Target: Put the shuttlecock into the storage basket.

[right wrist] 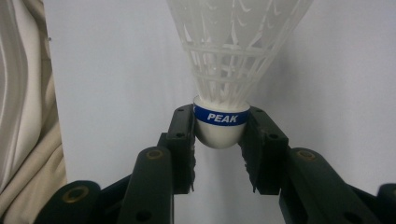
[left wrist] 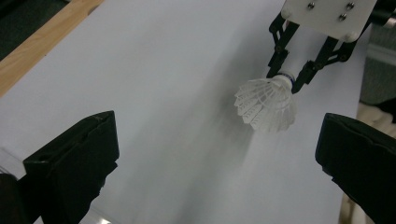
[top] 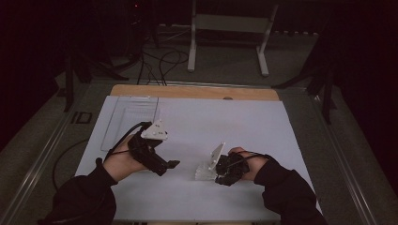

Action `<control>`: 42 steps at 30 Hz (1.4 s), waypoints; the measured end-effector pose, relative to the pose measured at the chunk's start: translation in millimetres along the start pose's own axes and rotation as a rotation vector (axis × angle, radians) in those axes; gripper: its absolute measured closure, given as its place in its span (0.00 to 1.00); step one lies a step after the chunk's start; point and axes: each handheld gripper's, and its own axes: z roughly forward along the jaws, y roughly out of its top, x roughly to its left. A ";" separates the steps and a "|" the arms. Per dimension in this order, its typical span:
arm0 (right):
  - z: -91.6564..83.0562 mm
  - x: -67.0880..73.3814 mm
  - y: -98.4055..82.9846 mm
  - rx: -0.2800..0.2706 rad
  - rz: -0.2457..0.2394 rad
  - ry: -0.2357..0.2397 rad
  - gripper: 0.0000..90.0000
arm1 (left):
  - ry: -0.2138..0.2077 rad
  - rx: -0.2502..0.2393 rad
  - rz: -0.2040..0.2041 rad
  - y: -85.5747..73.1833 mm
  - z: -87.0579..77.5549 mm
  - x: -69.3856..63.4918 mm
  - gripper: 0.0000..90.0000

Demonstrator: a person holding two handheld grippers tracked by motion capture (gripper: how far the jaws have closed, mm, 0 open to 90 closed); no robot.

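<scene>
A white plastic shuttlecock with a blue "PEAK" band on its cork is held by my right gripper, whose jaws are shut on the cork. In the high view the right gripper lies low over the white sheet at centre right, and the shuttlecock points left from it. My left gripper is a short way to the left, aimed at the shuttlecock. In the left gripper view its jaws stand wide open with nothing between them, and the shuttlecock hangs beyond them in the right gripper.
A white sheet covers the table, with a wooden edge at the back. A clear plastic tray lies at the back left. Behind the table are a white stand and floor cables. Beige cloth hangs beside the right gripper.
</scene>
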 end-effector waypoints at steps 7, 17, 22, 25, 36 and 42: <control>-0.3 1.4 1.3 0.000 -0.011 -0.002 0.73 | -0.020 0.023 0.009 10.6 10.7 0.1 0.00; -2.2 1.4 0.3 -0.017 -0.028 0.005 0.74 | -0.033 0.096 0.023 24.0 25.1 -2.1 0.00; -6.0 2.3 0.2 -0.043 -0.033 0.007 0.74 | -0.060 0.124 0.046 25.8 33.7 -4.5 0.00; -6.7 2.7 0.5 -0.042 -0.023 0.016 0.74 | -0.077 0.129 0.051 26.3 37.5 -5.1 0.00; -10.0 7.2 -0.8 -0.066 -0.115 -0.002 0.74 | -0.146 0.160 0.073 25.3 50.3 -6.8 0.06; -11.9 8.5 0.0 -0.071 -0.126 -0.011 0.74 | -0.184 0.185 0.102 24.2 57.2 -10.4 0.18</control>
